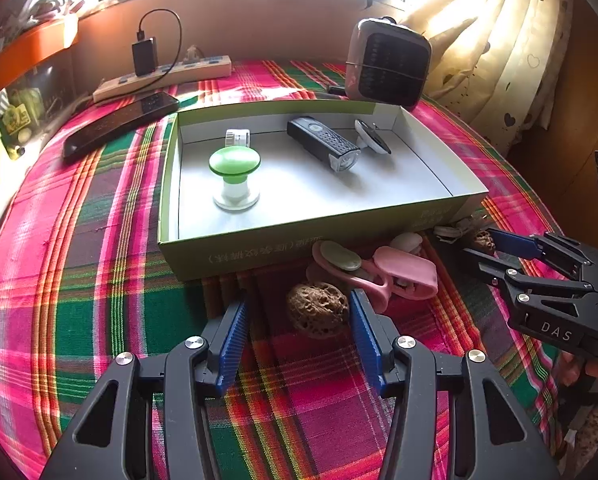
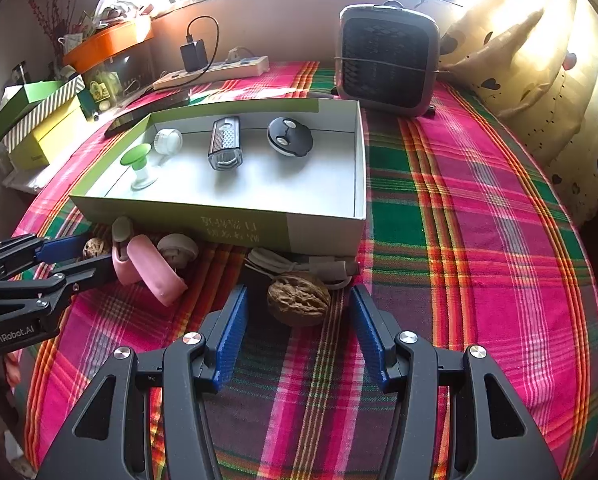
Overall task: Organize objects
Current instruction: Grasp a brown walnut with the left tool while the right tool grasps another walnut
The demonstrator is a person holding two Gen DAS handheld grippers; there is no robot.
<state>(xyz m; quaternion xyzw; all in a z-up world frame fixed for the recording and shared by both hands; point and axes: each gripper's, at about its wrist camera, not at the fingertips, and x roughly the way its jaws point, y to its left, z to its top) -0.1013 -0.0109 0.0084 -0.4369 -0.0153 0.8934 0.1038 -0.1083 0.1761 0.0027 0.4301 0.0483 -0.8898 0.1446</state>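
Objects to be organized lie on and around a shallow green-and-white cardboard box [image 1: 259, 248], which we see standing open-topped on the plaid pink-and-green tablecloth [image 1: 99, 280]. Inside the box we find a black ribbed bike light [image 1: 323, 142] lying on its side, a green-topped plunger-shaped plastic piece [image 1: 234, 176] standing upright, a round black-and-white disc [image 2: 290, 136] leaning near the far wall, and a small white ribbed cap [image 1: 237, 137] behind the green piece.

Just outside the box's near wall we note a pink plastic clip [image 1: 395, 274], a coiled white cable [image 2: 299, 262] and two brown wrinkled walnuts. One walnut, the pitted one [image 1: 317, 310], lies on the cloth between the blue-padded fingers of our left gripper [image 1: 299, 336], whose jaws stand spread and apart from it. The smoother walnut [image 2: 298, 298] lies likewise between the spread jaws of our right gripper [image 2: 299, 332], untouched.

On the tablecloth behind the box stand a grey square fan heater [image 2: 387, 60], a beige power strip [image 1: 163, 78] with a black charger plugged in, and a black remote control [image 1: 119, 124]. A bright window and a cream heart-patterned curtain [image 2: 539, 60] bound the room beyond.
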